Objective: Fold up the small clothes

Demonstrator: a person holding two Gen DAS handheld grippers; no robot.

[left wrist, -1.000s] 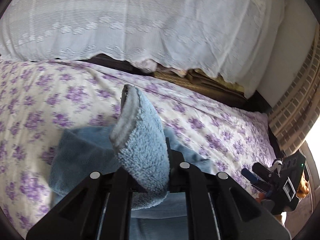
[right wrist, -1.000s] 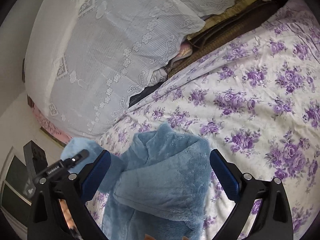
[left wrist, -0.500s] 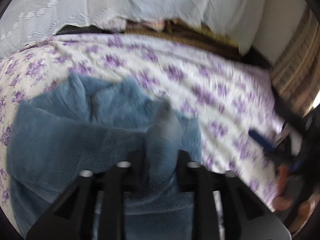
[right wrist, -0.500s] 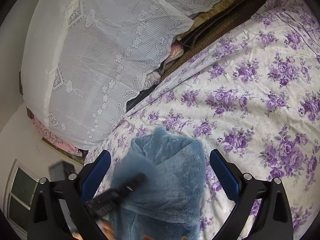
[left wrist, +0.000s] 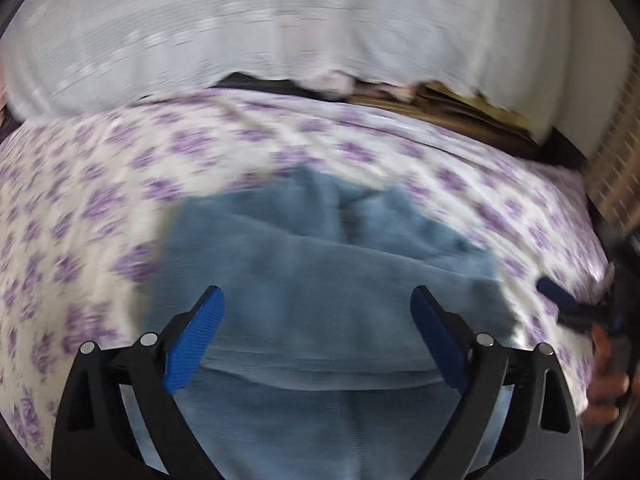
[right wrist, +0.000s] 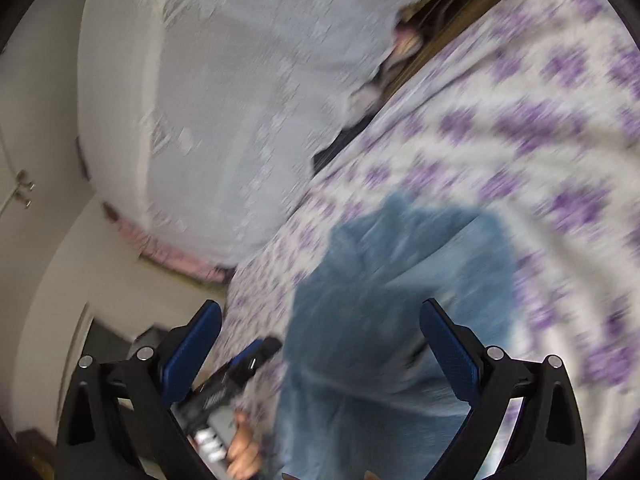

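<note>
**A:** One garment under observation: a blue fleece piece, plush pile, lying on the floral bedsheet. Colour is a dusty mid-blue, uniform, with no print that I can make out.

**B:** Shape? Both views are motion-blurred on my side.

**A:** Same here. From the left wrist view it lies in layers: a broad flap across the near part with a straight folded edge running side to side, and behind it a bunched, peaked portion with a crease down the middle. Near edge runs out of the bottom of the view. Seams or cuffs cannot be resolved.

**B:** Left gripper?

**A:** Jaws opening, blue pads spread wide to either side. Fleece is seen below and between them, but neither pad presses on it; nothing is held.

**B:** Right gripper?

**A:** Spread wide as well, pads clear of the cloth, holding nothing. In its view the garment sits between and beyond the fingers, on the sheet, and the left gripper shows at lower left with a hand on its handle.

**B:** Surroundings?

**A:** White lace-edged cover along the far side of the bed, well apart from the garment. Purple flower print on white around the fleece on all visible sides.
</note>
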